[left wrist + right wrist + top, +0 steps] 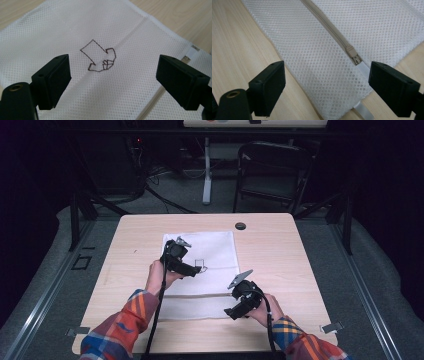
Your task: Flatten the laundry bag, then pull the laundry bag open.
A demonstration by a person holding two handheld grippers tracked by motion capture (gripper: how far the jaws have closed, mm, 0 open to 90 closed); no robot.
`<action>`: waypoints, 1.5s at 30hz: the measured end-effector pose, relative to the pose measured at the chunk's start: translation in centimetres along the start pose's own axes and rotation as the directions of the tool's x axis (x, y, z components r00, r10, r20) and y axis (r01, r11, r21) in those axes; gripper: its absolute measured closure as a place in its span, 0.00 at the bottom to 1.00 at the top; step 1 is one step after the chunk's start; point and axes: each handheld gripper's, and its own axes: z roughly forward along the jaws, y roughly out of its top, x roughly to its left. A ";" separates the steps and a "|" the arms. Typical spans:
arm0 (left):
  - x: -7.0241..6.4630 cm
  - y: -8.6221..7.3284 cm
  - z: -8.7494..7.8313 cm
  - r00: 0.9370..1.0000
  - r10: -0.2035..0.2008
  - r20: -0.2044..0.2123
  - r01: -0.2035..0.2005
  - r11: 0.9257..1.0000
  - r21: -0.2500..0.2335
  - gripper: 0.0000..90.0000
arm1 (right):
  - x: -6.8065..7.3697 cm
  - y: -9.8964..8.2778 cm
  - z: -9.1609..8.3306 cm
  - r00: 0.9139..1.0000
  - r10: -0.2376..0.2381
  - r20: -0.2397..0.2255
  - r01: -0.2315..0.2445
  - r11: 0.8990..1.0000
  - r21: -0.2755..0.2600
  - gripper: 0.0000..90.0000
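1. Mesh laundry bag [200, 270] lies flat on the table [280, 265], its zipper [329, 27] drawn shut, the slider [352, 53] at the end just ahead of the right gripper [325, 83].
2. Right gripper's jaws stand apart, holding nothing.
3. Left gripper [112, 80] hovers wide open above the bag's stitched logo [98, 56].
4. Zipping looks done; folding or lifting the bag probably remains.

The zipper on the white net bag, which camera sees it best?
The right gripper view: the zipper runs close up across the mesh bag, with its slider clearly showing. The high view shows it as a thin tan line. The left gripper view catches a faint strip of it at the bottom edge.
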 end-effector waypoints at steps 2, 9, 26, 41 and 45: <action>-0.2 -0.5 0.0 1.000 0.006 0.007 -0.007 1.000 0.009 0.13 | -0.2 -0.2 -0.1 1.000 0.009 0.000 -0.009 1.000 -0.003 0.12; -0.9 -1.6 -0.2 1.000 0.016 0.020 -0.017 1.000 0.024 0.13 | -1.1 -0.6 -0.6 1.000 0.025 -0.015 -0.025 1.000 -0.001 0.11; -1.9 -2.1 0.5 0.998 0.051 0.046 -0.054 0.997 0.050 0.13 | -2.5 -1.3 -0.9 0.998 0.062 0.006 -0.062 0.998 0.006 0.15; -3.3 -1.9 1.5 0.993 0.090 0.077 -0.092 0.995 0.024 0.14 | -2.9 -1.5 -0.9 0.996 0.089 0.017 -0.089 0.996 -0.020 0.19; -4.0 -1.8 1.7 0.989 0.111 0.092 -0.113 0.993 0.014 0.15 | -3.1 -1.5 -1.0 0.996 0.090 0.027 -0.090 0.996 -0.030 0.23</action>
